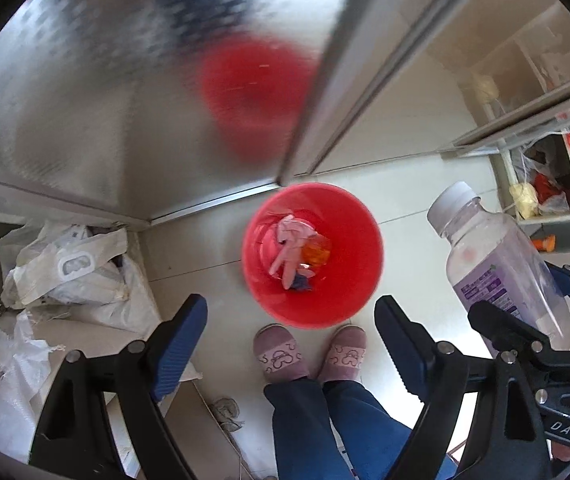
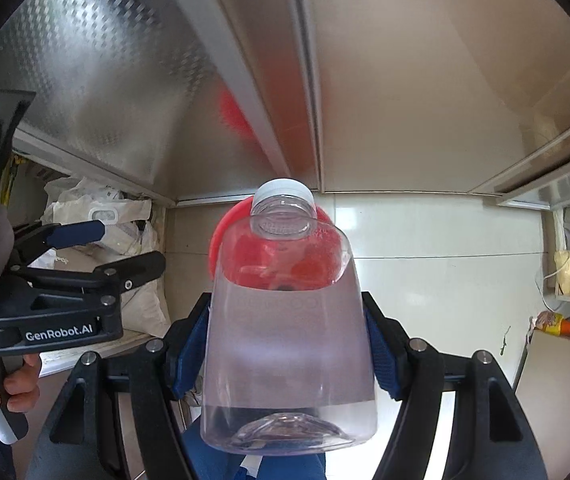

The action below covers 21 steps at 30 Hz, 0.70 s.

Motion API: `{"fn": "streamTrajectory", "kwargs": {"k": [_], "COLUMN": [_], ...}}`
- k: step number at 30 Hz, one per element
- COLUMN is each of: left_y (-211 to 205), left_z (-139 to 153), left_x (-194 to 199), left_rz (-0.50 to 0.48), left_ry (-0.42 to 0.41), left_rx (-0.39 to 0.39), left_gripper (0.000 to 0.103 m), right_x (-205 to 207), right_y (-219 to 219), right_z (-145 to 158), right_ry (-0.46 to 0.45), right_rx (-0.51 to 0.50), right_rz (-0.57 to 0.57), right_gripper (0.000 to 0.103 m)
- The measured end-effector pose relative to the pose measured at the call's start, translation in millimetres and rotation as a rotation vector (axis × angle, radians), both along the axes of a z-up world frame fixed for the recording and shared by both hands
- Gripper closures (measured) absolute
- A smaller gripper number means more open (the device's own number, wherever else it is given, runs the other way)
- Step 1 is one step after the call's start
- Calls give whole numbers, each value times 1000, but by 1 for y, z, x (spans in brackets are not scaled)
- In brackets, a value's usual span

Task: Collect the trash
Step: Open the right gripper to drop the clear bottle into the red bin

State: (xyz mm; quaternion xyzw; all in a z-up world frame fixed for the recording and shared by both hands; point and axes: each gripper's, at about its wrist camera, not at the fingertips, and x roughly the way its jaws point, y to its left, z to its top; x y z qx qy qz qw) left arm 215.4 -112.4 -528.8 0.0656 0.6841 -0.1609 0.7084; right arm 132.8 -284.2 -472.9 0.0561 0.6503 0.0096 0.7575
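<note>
In the left wrist view, the left gripper (image 1: 291,344) is seen at the lower edge of the frame with its blue-padded jaws spread wide and nothing held between them. Beyond it, at the centre of the frame, a red bin (image 1: 312,255) stands on the pale tiled floor (image 1: 405,216), and pink and orange scraps (image 1: 299,250) are seen lying inside it. A pair of pink slippers (image 1: 309,354) is seen just below the bin. White sacks (image 1: 73,268) are piled at the left. In the right wrist view, a clear plastic bottle (image 2: 289,320) with a white cap is clamped by its sides between the pads of the right gripper (image 2: 287,354), and the bin is partly hidden behind its neck.
</note>
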Motion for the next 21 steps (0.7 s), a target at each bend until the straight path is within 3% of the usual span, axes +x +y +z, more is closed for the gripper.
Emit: {"fn": "streamTrajectory", "kwargs": {"k": [10,21], "left_y": [31,43], "left_z": [-13,-19], "left_x": [10,14], "left_rz": [42,48], "left_ry": [13,3], "left_rx": [37,61], "left_gripper": [19,19], "right_x": [13,18], "right_y": [19,29], "right_z": [-24,-28], "right_ry": [46,69], "right_rx": [-7,-4], "right_rz": [45,64], "right_gripper": [35,35]}}
